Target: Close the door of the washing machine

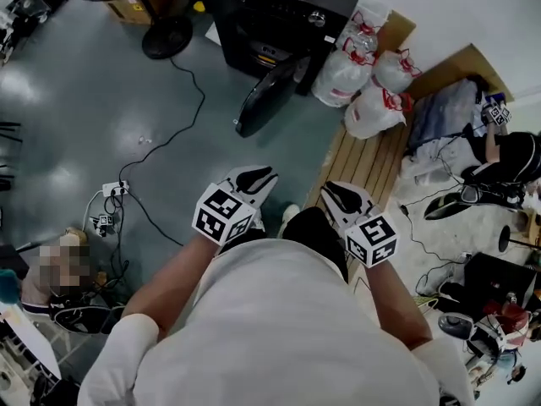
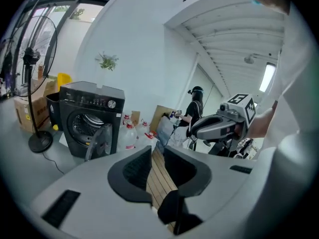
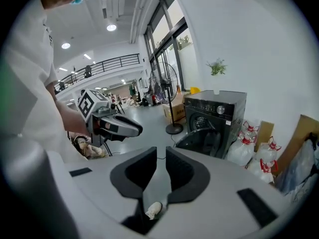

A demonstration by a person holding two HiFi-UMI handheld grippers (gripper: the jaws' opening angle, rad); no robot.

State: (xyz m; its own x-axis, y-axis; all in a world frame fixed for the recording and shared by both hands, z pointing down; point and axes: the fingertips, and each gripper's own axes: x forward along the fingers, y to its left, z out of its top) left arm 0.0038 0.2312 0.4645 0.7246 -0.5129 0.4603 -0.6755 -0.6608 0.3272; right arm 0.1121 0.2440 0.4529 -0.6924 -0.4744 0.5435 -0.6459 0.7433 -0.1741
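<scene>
A black front-loading washing machine [image 1: 270, 15] stands at the far end of the grey floor. Its round door [image 1: 266, 96] hangs wide open toward me. The machine [image 2: 89, 118] and its door [image 2: 99, 141] sit left of centre in the left gripper view. In the right gripper view the machine [image 3: 214, 118] and the door [image 3: 199, 141] are at right. My left gripper [image 1: 254, 178] and right gripper [image 1: 342, 194] are held side by side in front of me, well short of the door. Both the left gripper [image 2: 157, 166] and the right gripper [image 3: 160, 171] are open a little, with nothing between the jaws.
White tied bags and jugs [image 1: 363, 74] lie right of the machine, on a wooden pallet [image 1: 363, 163]. A fan's base [image 1: 166, 36] stands at its left. A black cable runs to a power strip [image 1: 114, 189]. A person [image 1: 507, 155] and clutter are at right.
</scene>
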